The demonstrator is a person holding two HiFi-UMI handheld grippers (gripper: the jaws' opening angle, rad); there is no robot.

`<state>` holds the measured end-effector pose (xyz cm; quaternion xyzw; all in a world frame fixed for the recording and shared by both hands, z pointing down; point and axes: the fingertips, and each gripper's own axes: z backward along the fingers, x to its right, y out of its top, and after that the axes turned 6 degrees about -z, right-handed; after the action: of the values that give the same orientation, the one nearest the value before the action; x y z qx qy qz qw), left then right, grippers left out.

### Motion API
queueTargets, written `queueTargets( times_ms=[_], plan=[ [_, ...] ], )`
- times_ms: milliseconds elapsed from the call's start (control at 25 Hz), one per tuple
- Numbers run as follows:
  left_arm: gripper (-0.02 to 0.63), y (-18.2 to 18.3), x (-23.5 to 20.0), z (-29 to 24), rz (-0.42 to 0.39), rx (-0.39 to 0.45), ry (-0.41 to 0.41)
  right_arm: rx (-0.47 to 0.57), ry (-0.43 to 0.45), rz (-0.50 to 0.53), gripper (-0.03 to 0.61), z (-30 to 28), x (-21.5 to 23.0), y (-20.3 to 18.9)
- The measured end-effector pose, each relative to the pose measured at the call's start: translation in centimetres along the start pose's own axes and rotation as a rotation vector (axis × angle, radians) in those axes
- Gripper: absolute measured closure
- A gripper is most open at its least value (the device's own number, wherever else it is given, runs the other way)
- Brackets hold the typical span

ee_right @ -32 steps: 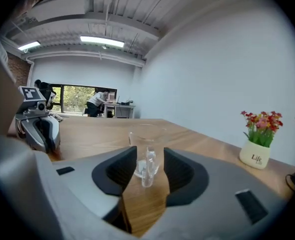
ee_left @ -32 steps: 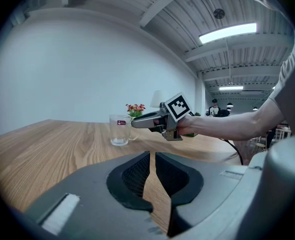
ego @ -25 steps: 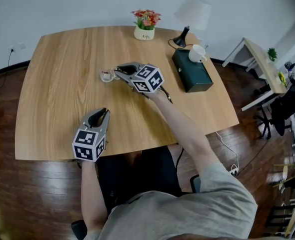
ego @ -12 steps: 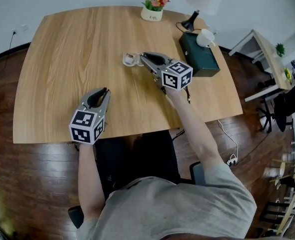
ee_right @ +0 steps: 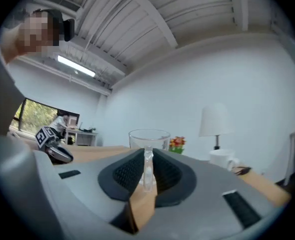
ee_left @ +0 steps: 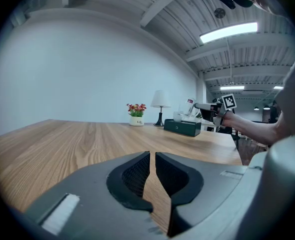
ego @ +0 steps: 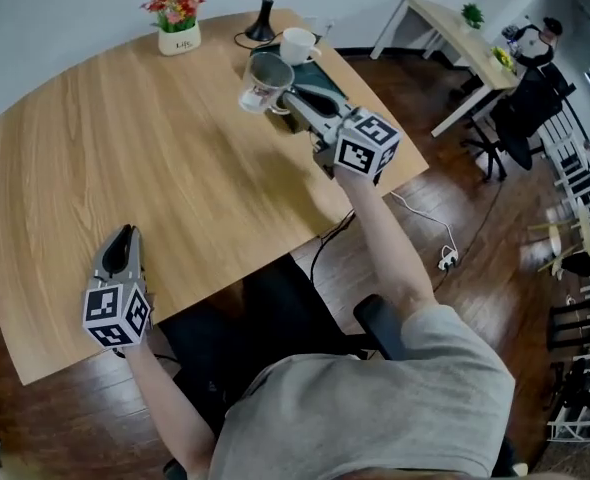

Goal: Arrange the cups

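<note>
Mug (ego: 297,44) on box (ee_left: 182,128), lamp (ego: 264,20) behind it, flower pot (ego: 178,38) to their left

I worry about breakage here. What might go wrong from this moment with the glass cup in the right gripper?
1. The right gripper pinches the glass cup only by its thin handle, clear of the table. The cup may swivel or slip out and fall.
2. The white mug stands on the dark box close beside the held cup. A careless approach may knock glass against mug or push the mug off the box.
</note>
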<state>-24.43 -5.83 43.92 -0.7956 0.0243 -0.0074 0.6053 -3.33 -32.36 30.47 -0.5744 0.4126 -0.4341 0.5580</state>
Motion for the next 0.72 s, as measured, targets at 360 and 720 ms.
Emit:
queueTargets(
  times_ms=[360,720],
  plan=[
    [0.568,-0.4,-0.3,0.0,-0.003,-0.006,0.0,-0.146,-0.302,-0.011,0.512,7.0,15.5,-2.1],
    [0.568,-0.6,-0.2,-0.2,0.001,-0.004,0.0,-0.211,-0.274,-0.007,0.511,5.0,17.2,-3.1]
  ],
)
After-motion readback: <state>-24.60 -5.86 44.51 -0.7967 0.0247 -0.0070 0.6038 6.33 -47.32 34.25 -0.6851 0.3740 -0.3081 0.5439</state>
